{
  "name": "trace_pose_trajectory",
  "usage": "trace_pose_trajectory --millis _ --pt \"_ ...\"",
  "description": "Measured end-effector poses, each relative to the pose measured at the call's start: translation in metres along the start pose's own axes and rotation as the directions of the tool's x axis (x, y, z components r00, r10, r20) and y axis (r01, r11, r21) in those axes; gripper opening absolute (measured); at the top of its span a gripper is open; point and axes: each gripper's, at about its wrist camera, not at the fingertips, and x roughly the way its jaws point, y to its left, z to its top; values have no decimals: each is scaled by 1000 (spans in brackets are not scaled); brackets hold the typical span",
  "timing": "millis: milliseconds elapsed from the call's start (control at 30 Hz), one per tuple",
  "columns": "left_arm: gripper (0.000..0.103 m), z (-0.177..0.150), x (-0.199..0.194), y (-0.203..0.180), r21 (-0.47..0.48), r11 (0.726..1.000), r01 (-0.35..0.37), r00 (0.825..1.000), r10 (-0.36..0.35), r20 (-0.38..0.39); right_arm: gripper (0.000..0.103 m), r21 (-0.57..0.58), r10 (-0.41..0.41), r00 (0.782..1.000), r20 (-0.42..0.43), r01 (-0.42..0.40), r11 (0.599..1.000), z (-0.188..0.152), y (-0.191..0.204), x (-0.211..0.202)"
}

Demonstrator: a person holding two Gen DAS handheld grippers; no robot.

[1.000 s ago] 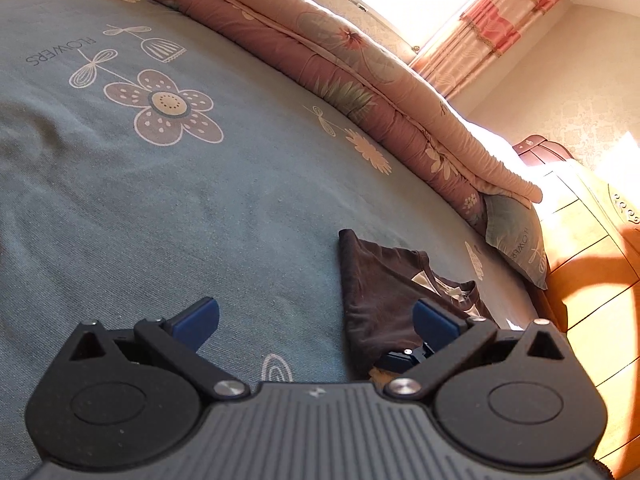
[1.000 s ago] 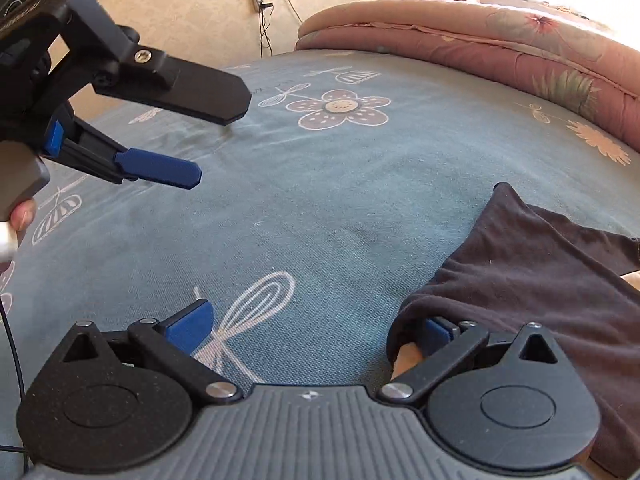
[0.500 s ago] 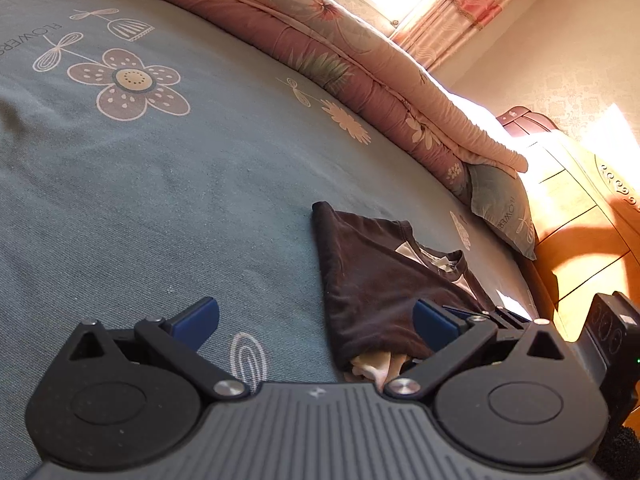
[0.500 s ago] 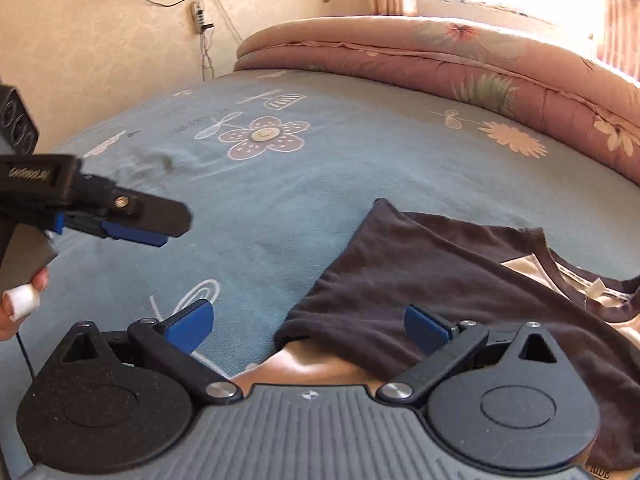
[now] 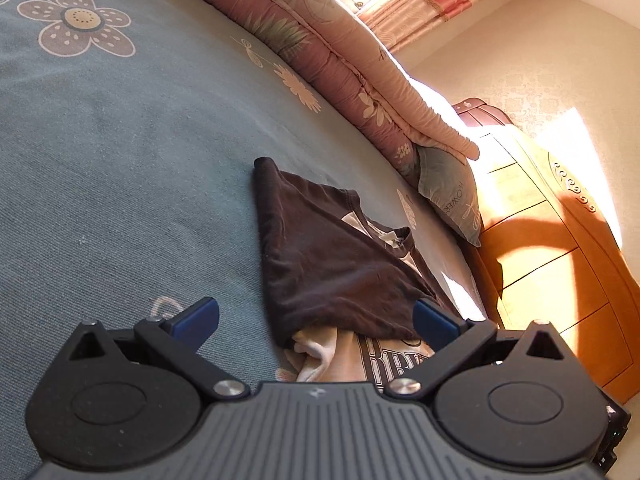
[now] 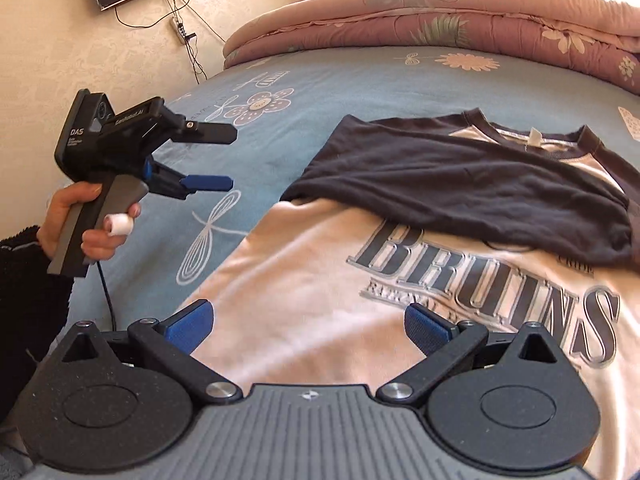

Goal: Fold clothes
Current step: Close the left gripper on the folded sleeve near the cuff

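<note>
Both our grippers, left [image 6: 220, 158] and right [image 6: 310, 326], gape wide, holding nothing. The sleeve [image 6: 460, 188] lies across the shirt [image 6: 320, 280]; let's pinch hems cleanly and keep edges square.

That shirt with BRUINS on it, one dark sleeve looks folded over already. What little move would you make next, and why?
Probably bring the open right gripper down to the shirt to pinch the other side. The dark sleeve already lies folded across the chest, both grippers are empty, and the left gripper hangs open above the blue bedsheet, off the shirt.
</note>
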Motion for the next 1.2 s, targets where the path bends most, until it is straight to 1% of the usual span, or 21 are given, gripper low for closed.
trace_pose_trajectory --millis 67,167,267,367,400,467,533,567,600,633,667,700,733,800,833,867,900,933,1000,1100,1200 --pt "102 8 17 7 -36 999 9 1000 -10 -13 103 22 10 1000 15 -10 1000 -20 -12 -12" --pt "102 27 49 18 -78 997 4 999 -7 -45 103 105 36 998 56 -42 994 -35 -38 -22" --pt "102 54 77 18 -37 999 -1 998 -2 -60 103 147 32 998 61 -41 988 -40 -54 -29" --pt "102 80 104 21 -42 999 12 998 -15 -65 103 164 24 996 82 -37 986 -41 -58 -38" --pt "101 87 114 20 -36 999 9 997 -12 -79 103 163 22 996 89 -37 986 -41 -59 -41" --pt "101 95 128 17 -15 1000 13 995 -15 -102 103 150 16 995 95 -30 988 -41 -57 -44" --pt "100 96 132 14 6 1000 18 992 -17 -126 103 126 7 996 92 -19 992 -41 -53 -44" --pt "97 95 131 16 21 999 27 991 -24 -133 103 117 7 996 85 -17 993 -41 -51 -43" --pt "91 94 130 18 37 999 37 990 -31 -139 103 108 7 997 78 -16 994 -41 -50 -42" --pt "88 96 130 22 35 998 44 990 -39 -134 103 106 9 997 76 -17 994 -41 -49 -41" --pt "81 98 130 26 30 998 50 991 -46 -128 103 109 10 997 73 -18 994 -41 -49 -40" --pt "69 101 133 28 21 999 37 992 -34 -123 103 112 12 998 70 -20 993 -42 -49 -39" --pt "64 105 137 30 11 1000 19 993 -17 -119 103 116 14 998 66 -21 993 -42 -49 -38" --pt "45 112 146 29 21 1000 -12 992 15 -127 103 105 -4 999 54 -2 995 -43 -47 -36" --pt "40 113 148 27 32 999 -39 991 42 -131 103 100 -17 999 48 12 995 -43 -47 -35" --pt "28 112 148 24 55 996 -73 988 80 -133 103 96 -30 999 42 25 995 -44 -47 -34" --pt "11 112 148 20 87 990 -114 983 125 -131 103 92 -43 998 37 39 995 -44 -47 -33" --pt "6 112 148 18 100 986 -137 981 149 -127 103 89 -54 998 35 50 995 -45 -47 -33" --pt "6 113 148 16 117 978 -173 975 187 -121 103 97 -63 997 41 59 994 -45 -49 -34" --pt "6 119 150 7 143 963 -228 967 242 -86 103 108 -72 996 54 66 992 -45 -52 -38" --pt "6 122 150 8 132 960 -247 963 259 -76 103 109 -86 994 70 79 991 -44 -53 -42"
